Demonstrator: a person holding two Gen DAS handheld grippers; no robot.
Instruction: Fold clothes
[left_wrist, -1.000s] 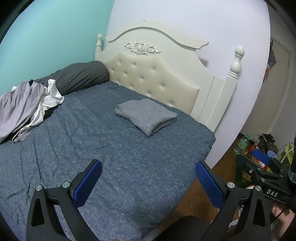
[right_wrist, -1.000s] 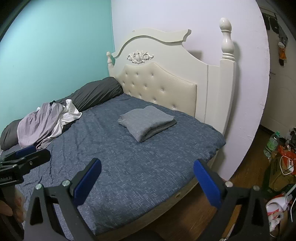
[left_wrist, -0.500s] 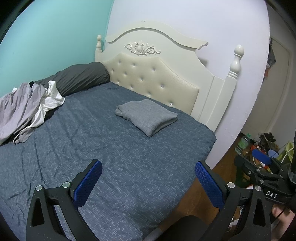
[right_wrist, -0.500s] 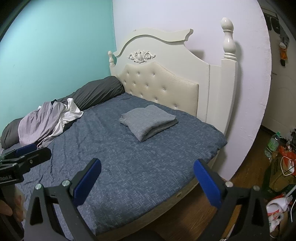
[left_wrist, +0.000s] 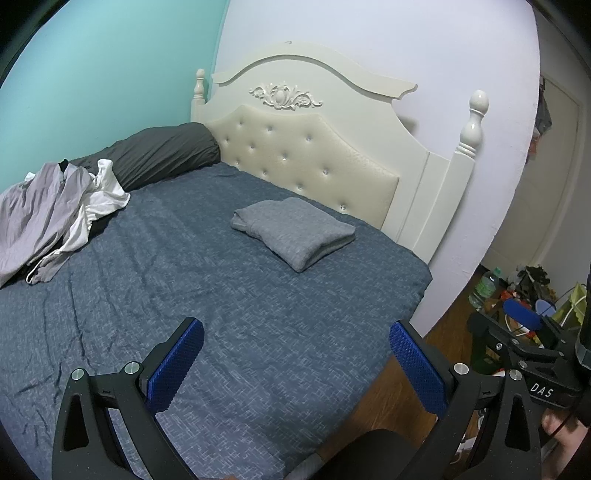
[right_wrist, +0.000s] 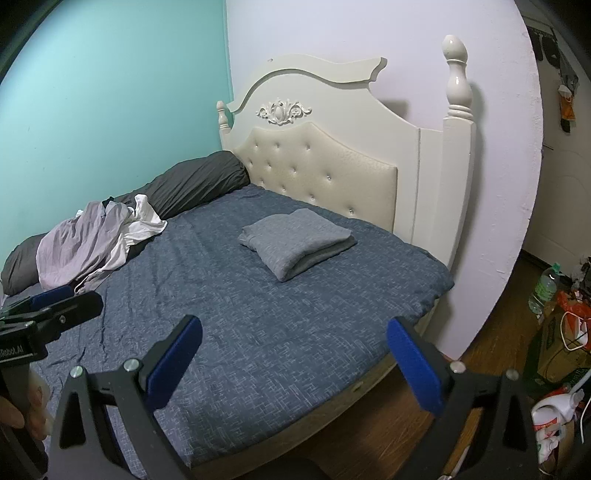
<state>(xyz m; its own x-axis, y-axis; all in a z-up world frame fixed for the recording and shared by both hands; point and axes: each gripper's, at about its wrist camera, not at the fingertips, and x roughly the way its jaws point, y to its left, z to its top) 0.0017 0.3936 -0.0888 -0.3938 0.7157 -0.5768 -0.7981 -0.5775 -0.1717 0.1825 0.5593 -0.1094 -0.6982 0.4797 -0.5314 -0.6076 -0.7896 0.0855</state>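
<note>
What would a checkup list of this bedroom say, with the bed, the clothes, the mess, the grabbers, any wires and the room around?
Surface: bed with a blue cover, slightly creased.
Job's things: one grey folded garment near the headboard; a loose pile of clothes, lilac and white, crumpled by the teal wall.
Clutter: a dark bolster along the wall; bottle, box and bags on the floor.
Grippers: left gripper open, empty, above the bed; right gripper open, empty.
Cables: a white cord on the floor clutter.
Surroundings: teal wall, white wall, wooden floor.
</note>
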